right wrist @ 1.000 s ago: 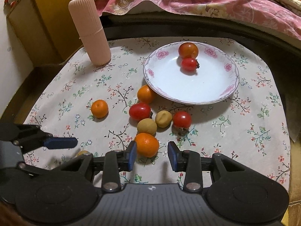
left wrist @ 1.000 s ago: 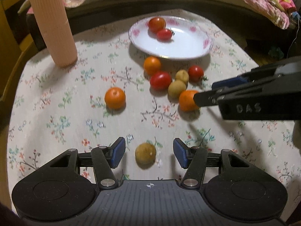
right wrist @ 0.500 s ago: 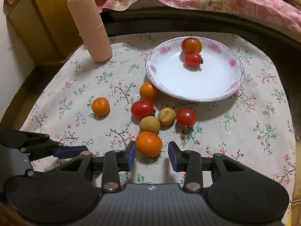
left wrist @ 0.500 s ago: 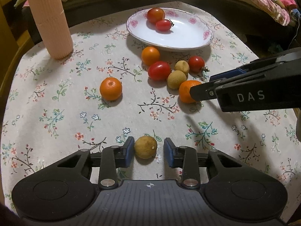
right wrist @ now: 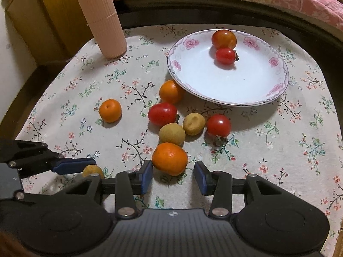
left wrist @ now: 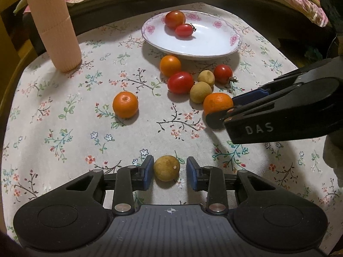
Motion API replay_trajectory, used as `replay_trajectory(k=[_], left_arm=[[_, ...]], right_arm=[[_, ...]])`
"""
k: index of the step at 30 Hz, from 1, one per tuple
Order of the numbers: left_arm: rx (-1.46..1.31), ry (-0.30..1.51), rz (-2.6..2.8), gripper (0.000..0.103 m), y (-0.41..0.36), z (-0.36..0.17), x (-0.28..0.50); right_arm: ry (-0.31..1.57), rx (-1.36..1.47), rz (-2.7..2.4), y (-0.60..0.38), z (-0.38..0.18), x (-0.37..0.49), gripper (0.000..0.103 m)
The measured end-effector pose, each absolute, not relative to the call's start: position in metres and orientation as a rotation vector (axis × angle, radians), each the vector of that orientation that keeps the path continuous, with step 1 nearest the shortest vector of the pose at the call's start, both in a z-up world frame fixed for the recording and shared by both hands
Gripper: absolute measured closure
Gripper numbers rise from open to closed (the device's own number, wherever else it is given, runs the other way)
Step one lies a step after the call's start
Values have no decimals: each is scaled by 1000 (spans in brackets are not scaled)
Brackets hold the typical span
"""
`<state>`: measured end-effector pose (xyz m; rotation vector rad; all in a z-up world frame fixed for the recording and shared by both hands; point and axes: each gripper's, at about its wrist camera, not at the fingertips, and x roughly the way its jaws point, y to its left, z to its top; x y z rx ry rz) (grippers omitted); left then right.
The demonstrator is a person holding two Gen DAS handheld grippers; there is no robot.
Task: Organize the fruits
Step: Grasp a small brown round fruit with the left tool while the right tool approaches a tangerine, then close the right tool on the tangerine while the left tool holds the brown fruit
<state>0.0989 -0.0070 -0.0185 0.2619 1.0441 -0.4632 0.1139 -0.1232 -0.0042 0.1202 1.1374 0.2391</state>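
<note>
Left wrist: left gripper (left wrist: pixel 170 172) fingers narrowed around longan (left wrist: pixel 166 168), small gaps remain.

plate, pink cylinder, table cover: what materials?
Plate: likely glazed ceramic, white and glossy with printed pink flowers. Cylinder: probably matte plastic, finely ribbed, with a seam partway up. Cover: looks like woven cloth, floral print, no shine.

Two low wrist views facing plate (left wrist: pixel 234 42), close, shared tablecloth (right wrist: pixel 64 98)
</note>
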Motion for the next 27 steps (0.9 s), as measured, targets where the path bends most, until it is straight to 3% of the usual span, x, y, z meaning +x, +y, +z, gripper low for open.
replay_trajectory(k=[9,27], left_arm=[[279,1038,-460,70,-7,-18,97],[307,1031,-523,70,-13,-18,79]], right_arm=[[1128,73,257,-116,0,109,66],[1140,-12,256,-125,4,64,67]])
